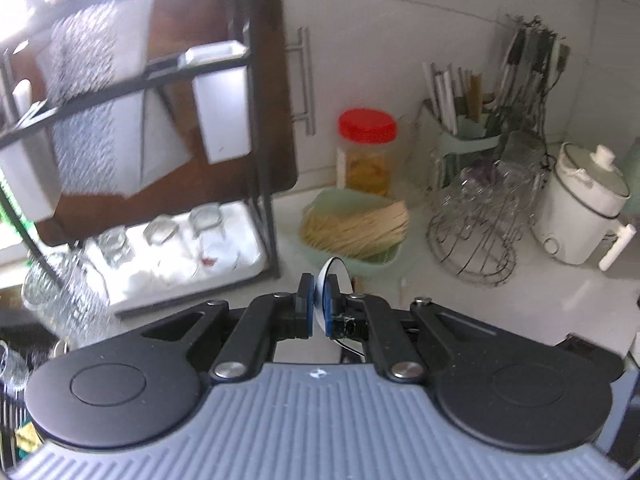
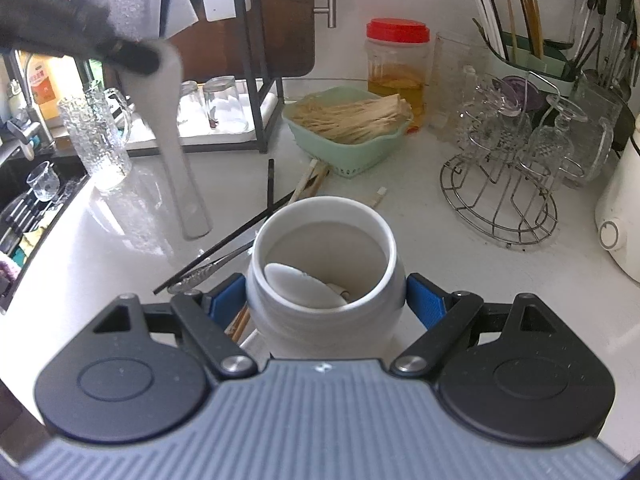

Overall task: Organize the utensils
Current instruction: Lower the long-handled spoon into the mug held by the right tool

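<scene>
The left claw (image 1: 319, 300) is clenched on a white ceramic soup spoon (image 2: 174, 136), pinching its bowl end so that the long flat handle hangs down in the air above the white tabletop (image 2: 400, 240), off to the left of the jar and not yet over it. The right claw (image 2: 326, 300) is grasping a squat white ceramic jar (image 2: 324, 264) by its sides, its blue pads (image 2: 426, 302) pressed to the wall; one white spoon already lies inside. The main risk, as I judge it, is the grip on the spoon: glazed ceramic held at a curved bowl can slip or swivel, and a drop would land it on the hard tabletop or on the loose black chopsticks (image 2: 256, 216) and metal tongs (image 2: 212, 268) lying just left of the jar. A misjudged descent could knock the handle against the jar's rim and chip either piece. A wide swing could also clip the textured glass mug (image 2: 96, 140) standing near the sink edge.
</scene>
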`<state>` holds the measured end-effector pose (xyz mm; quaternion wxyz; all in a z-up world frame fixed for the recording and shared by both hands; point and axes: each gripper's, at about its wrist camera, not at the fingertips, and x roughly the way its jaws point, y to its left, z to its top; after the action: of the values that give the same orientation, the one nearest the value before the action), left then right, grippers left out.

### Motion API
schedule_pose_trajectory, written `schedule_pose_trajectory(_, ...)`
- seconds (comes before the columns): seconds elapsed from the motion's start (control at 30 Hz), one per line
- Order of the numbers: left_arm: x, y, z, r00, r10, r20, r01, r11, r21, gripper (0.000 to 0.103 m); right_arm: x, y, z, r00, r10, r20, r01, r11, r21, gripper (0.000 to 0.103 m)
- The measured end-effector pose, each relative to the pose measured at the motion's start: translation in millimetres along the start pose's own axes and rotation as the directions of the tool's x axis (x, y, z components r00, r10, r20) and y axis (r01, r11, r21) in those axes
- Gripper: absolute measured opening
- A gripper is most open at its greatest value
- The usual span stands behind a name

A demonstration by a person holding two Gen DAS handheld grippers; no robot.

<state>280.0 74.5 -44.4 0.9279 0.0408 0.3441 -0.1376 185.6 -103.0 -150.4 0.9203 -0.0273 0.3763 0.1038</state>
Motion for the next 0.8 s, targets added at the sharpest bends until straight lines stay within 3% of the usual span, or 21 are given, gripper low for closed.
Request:
schedule_pose_trajectory(0.23,-3,-31,21,0.996,-0.080,0.050,0.077,0.995,0.063,0.006,2,0,0,1.000,0.013,0.006,-0.013,1.000,-0.011,0.089)
schedule_pose_trajectory(0.47,11,-66,21,0.989,-0.147,0.014,0.143,0.976,0.163,0.006,3,0,1,1.000,0.020,0.013,-0.019,1.000,-0.017,0.089)
schedule_pose_trajectory(0.8,31,-83,8,0.984,-0.175,-0.040,0.179,0.954,0.241,0.006,6,1,1,0.999,0.022,0.030,-0.022,1.000,-0.017,0.089)
